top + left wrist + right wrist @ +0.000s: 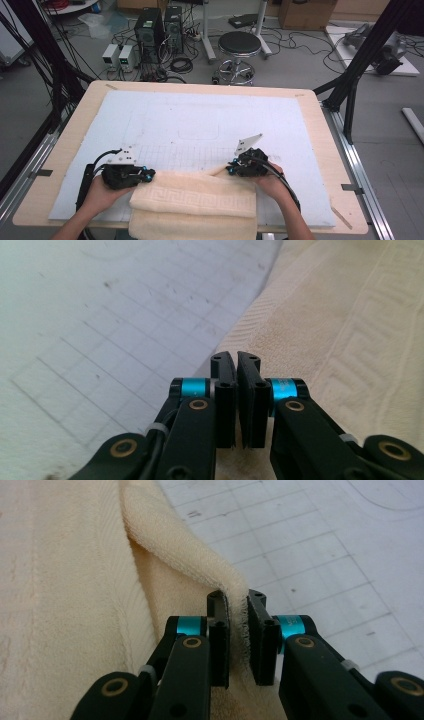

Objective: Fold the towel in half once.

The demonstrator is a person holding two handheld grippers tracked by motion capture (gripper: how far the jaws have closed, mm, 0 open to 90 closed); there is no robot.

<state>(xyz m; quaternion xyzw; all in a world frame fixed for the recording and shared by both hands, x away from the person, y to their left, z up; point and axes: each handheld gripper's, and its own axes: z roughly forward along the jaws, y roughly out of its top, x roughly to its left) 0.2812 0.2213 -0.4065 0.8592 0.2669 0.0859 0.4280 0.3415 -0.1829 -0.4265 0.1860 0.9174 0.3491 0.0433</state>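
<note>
Both grippers pinch folded towel point(195, 200) far edge

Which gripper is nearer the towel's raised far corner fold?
Right. The right gripper pinches the raised fold of the towel; the left gripper sits at the opposite far corner.

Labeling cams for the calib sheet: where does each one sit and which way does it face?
High view: above the person's side, facing forward and down on the table; forearms, left gripper, right gripper.
Left gripper view: along its shut jaws at the towel edge.
Right gripper view: along jaws pinching a towel fold.
Shared: towel and gridded mat.
</note>
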